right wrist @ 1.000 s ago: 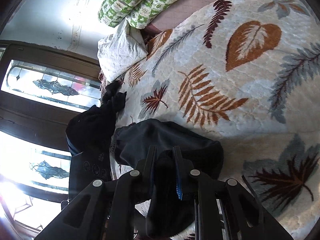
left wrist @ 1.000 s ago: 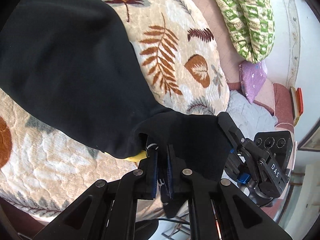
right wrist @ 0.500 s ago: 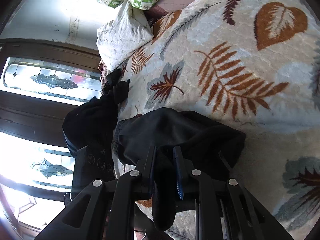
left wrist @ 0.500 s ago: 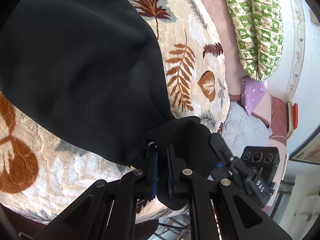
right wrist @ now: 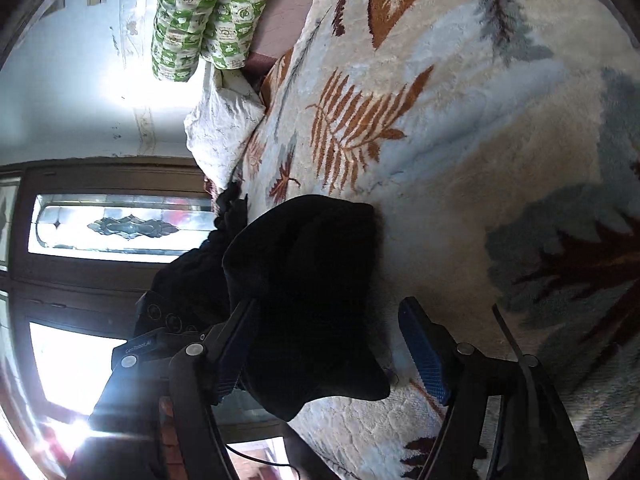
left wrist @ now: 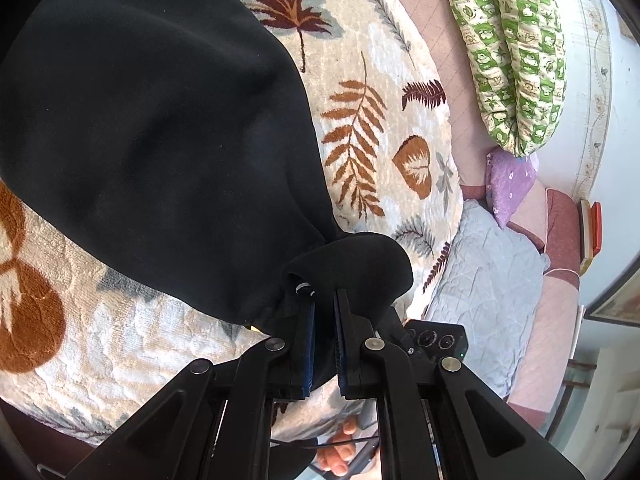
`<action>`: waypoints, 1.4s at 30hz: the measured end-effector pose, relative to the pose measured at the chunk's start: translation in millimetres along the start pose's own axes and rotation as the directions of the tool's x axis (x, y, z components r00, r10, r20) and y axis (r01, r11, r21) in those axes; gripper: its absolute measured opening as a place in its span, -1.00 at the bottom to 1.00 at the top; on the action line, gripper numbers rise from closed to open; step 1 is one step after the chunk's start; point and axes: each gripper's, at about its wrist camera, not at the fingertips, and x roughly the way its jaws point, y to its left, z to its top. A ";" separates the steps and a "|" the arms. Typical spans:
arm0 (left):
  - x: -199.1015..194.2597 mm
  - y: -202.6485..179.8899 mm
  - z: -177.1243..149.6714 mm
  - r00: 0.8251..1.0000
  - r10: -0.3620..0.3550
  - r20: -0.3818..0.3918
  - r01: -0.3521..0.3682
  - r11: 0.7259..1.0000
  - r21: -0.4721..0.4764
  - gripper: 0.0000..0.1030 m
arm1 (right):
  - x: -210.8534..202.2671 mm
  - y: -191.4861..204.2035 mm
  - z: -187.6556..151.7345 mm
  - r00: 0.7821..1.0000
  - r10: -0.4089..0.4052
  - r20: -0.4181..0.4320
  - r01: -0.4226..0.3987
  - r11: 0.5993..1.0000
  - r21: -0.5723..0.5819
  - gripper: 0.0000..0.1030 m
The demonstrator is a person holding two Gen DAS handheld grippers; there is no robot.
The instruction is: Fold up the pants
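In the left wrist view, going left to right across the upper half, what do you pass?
Black pants → leaf-print bedspread → pink quilted sheet → green checked pillow → white wall.

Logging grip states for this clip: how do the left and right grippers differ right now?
The left gripper is shut on the black pants, fabric pinched between its pads; the right gripper is open, its fingers spread either side of the cloth. Both hover over the leaf-patterned blanket.
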 end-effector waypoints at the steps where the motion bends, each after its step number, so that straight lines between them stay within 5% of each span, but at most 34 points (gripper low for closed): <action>1: 0.4 -1.1 -0.5 1.000 0.002 0.000 -0.002 1.000 0.000 -0.87 | 5.0 -4.5 -2.9 0.999 0.033 -0.001 -0.033 0.999 0.013 0.49; 6: 1.7 -4.4 -1.4 1.000 0.007 0.001 -0.007 1.000 0.000 -0.87 | 9.2 -8.7 -11.8 0.973 0.230 0.027 -0.231 0.973 0.028 0.46; 9: 0.4 -6.1 -1.9 1.000 0.014 0.012 -0.014 1.000 0.004 -0.87 | 15.8 -6.0 -15.5 0.980 0.197 -0.036 -0.197 0.980 -0.005 0.22; 11: -1.0 -5.2 -2.1 1.000 0.014 0.013 -0.014 1.000 0.001 -0.87 | 14.6 -8.1 -17.7 0.979 0.202 -0.030 -0.202 0.979 0.005 -0.23; 14: -0.2 -4.4 -1.6 1.000 0.014 0.004 -0.014 1.000 -0.002 -0.87 | 7.6 -4.8 -25.6 0.973 0.227 -0.048 -0.228 0.973 -0.028 -0.49; 22: 5.9 -4.0 -11.4 0.999 0.039 -0.007 -0.039 0.999 0.002 -0.85 | -22.6 6.5 -37.3 0.949 0.317 0.000 -0.317 0.948 -0.017 -0.54; 29: 5.9 -1.3 -19.6 1.000 0.020 -0.024 -0.021 0.999 -0.036 -0.84 | -32.9 33.3 -18.4 0.965 0.264 -0.008 -0.264 0.965 0.008 -0.53; 36: -26.7 33.6 3.1 0.998 -0.063 0.010 0.063 0.987 -0.148 -0.78 | 1.1 77.9 -0.7 0.976 0.203 -0.078 -0.203 0.979 0.008 -0.48; 42: -50.5 89.8 31.1 0.998 -0.047 0.048 0.058 0.961 -0.270 -0.76 | 71.6 101.4 15.4 0.985 0.098 -0.146 -0.099 0.995 0.000 -0.47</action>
